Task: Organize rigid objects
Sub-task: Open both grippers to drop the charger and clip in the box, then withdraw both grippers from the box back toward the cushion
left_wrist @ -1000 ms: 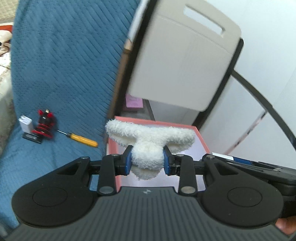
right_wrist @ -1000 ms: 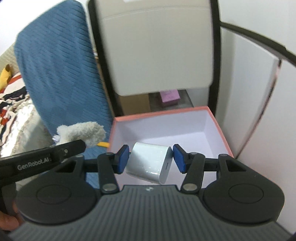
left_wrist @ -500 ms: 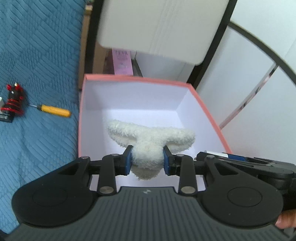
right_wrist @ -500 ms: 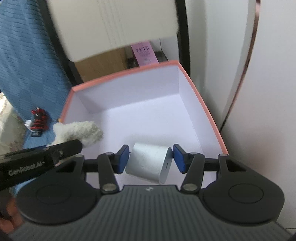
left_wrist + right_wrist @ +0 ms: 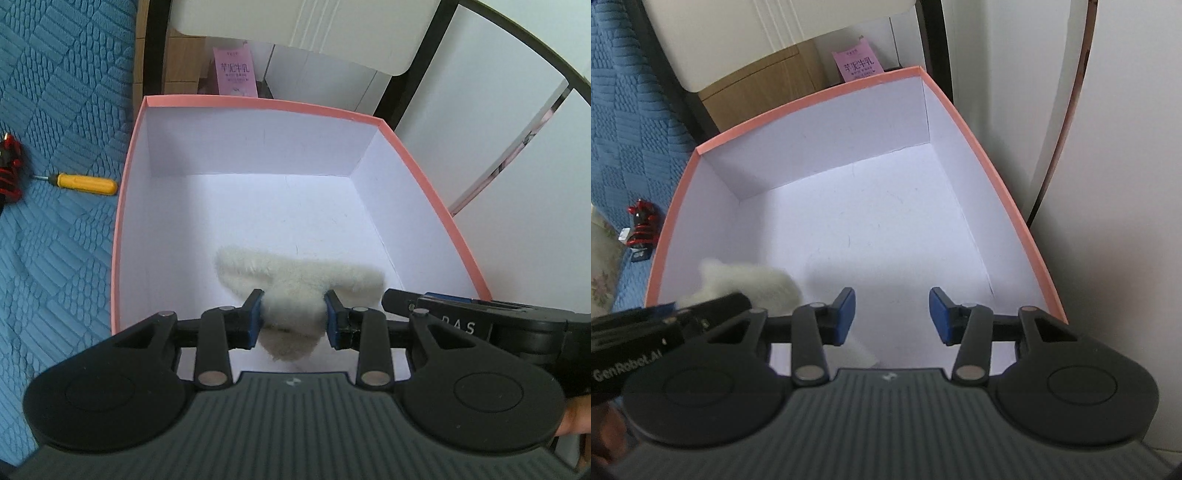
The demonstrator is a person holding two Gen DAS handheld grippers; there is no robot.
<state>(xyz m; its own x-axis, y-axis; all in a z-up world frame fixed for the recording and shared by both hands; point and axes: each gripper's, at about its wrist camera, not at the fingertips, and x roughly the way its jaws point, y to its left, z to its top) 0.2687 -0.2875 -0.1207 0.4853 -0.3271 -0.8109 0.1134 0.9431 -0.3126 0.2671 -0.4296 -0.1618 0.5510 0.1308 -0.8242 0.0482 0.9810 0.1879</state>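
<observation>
My left gripper (image 5: 294,314) pinches the fluffy white plush piece (image 5: 299,284) over the pink box (image 5: 125,206), its long axis crosswise, left to right. My right gripper (image 5: 892,314) hangs spread, gripping nothing, just beside. A yellow screwdriver (image 5: 83,183) lies outside on blue fabric (image 5: 55,258).

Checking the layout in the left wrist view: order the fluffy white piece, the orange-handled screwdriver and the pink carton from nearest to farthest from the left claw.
1. Fluffy white piece: clamped in the left claw, over the pink box.
2. Orange-handled screwdriver: off to the left, on the blue cover beside the box.
3. Pink carton: straight ahead, beyond the box's far wall.
</observation>
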